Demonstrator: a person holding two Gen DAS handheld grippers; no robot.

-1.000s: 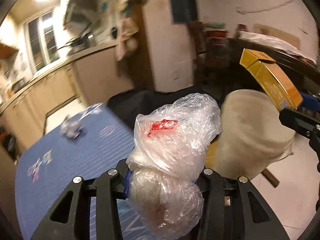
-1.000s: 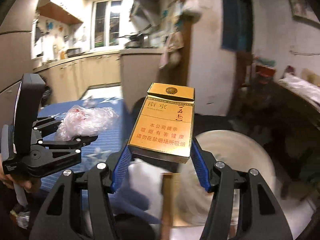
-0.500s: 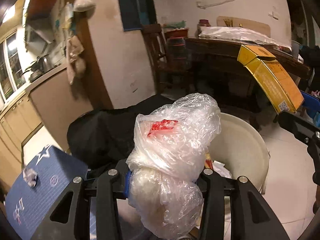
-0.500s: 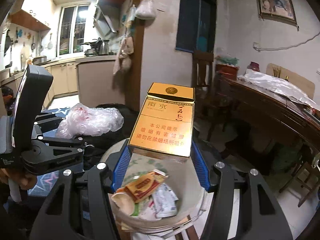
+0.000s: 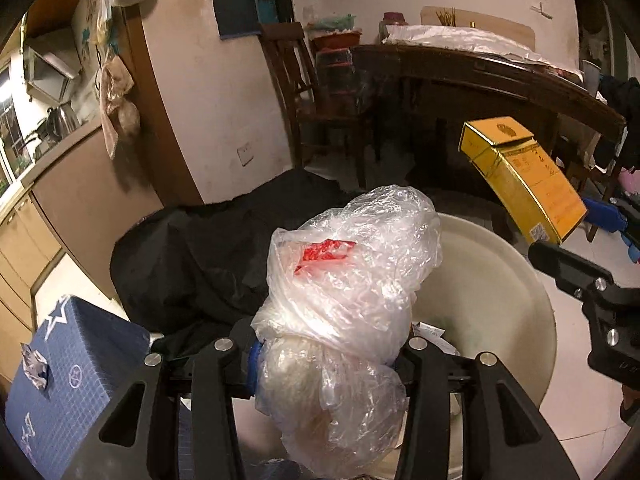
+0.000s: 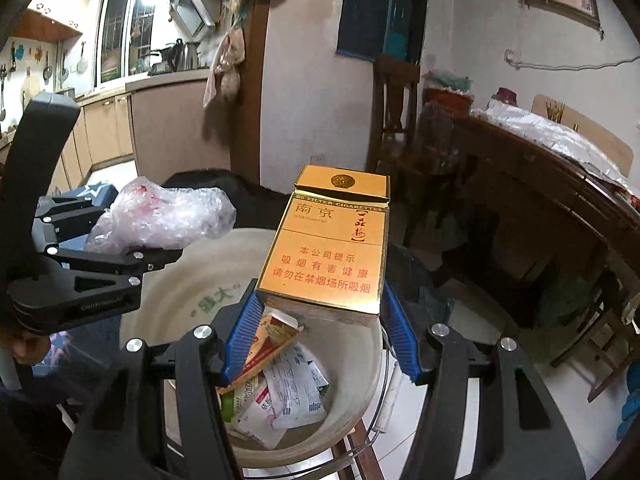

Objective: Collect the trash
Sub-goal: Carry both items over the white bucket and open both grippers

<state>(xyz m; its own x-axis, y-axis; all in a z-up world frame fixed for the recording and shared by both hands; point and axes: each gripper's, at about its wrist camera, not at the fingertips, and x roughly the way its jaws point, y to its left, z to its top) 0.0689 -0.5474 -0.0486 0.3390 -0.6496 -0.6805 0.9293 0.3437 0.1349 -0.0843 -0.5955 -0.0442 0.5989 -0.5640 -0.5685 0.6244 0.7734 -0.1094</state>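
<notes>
My left gripper (image 5: 324, 354) is shut on a crumpled clear plastic bag (image 5: 352, 280) with a red mark; the bag also shows in the right wrist view (image 6: 160, 216). My right gripper (image 6: 320, 336) is shut on a gold cigarette box (image 6: 332, 244), also seen in the left wrist view (image 5: 520, 180). Both are held over a cream plastic bucket (image 6: 360, 392), which holds several wrappers and packets (image 6: 276, 384). In the left wrist view the bucket (image 5: 488, 280) lies just behind the bag.
A black cloth bundle (image 5: 192, 256) lies left of the bucket. A blue-covered table (image 5: 64, 380) with a crumpled wrapper (image 5: 34, 364) is at lower left. A dark wooden table (image 6: 540, 184) and chair (image 5: 304, 92) stand behind. Kitchen counters (image 6: 120, 120) lie far left.
Both grippers have swung from above the blue table to over the bucket, carrying the bag and the box. The bucket's contents came into view.
</notes>
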